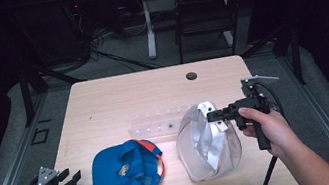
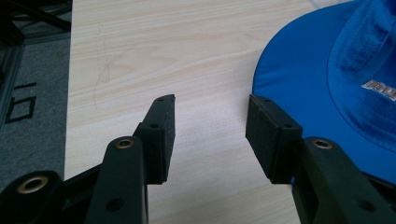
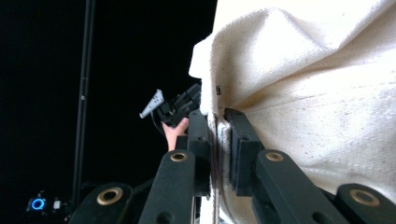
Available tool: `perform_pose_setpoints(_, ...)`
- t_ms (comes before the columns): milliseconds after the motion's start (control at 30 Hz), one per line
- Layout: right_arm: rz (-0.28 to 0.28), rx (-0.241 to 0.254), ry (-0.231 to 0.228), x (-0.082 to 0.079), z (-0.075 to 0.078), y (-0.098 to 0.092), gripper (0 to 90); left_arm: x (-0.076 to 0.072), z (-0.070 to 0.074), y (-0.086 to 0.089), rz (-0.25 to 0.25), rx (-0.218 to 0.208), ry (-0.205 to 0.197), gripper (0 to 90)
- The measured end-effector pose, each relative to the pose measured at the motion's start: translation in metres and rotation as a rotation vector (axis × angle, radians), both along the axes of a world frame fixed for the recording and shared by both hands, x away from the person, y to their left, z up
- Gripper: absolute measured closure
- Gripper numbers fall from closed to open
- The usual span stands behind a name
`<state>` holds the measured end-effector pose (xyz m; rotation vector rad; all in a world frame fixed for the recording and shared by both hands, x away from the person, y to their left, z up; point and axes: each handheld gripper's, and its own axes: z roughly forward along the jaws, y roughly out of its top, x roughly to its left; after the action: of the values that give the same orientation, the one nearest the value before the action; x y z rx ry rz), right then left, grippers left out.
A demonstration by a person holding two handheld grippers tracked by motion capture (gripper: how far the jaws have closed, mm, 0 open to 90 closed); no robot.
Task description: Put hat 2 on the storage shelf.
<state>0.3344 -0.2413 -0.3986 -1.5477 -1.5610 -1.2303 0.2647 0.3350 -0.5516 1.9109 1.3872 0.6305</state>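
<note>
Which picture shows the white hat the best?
The high view: there the whole white hat shows, lifted at its edge by the right gripper. The right gripper view gives a close look at its cloth pinched between the jaws. The left gripper view looks at the blue cap instead.

A pale wooden tabletop (image 1: 103,102) with a small dark round hole (image 1: 191,76) near its far edge. A blue cap (image 1: 124,169) with orange trim lies near the front edge. Behind it, at mid-table, sits a clear plastic tray (image 1: 157,121). Beyond the tabletop, a black folding chair (image 1: 205,14) stands on grey carpet beside a white table leg (image 1: 148,24) and loose cables (image 1: 93,43).
</note>
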Motion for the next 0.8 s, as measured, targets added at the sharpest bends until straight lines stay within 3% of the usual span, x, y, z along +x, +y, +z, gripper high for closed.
perform_pose_setpoints(400, -0.089, 0.046, -0.002, 0.007, 0.009, -0.009, 81.7, -0.002, 0.003, -0.002, -0.009, 0.0, -0.009, 52.2)
perform_pose_setpoints(467, -0.091, 0.054, -0.01, 0.008, 0.011, -0.008, 81.7, -0.002, 0.003, -0.003, -0.006, -0.002, -0.022, 52.2)
perform_pose_setpoints(800, -0.09, 0.134, -0.036, 0.015, 0.025, 0.003, 81.7, -0.002, 0.003, -0.004, -0.01, 0.001, -0.016, 52.2)
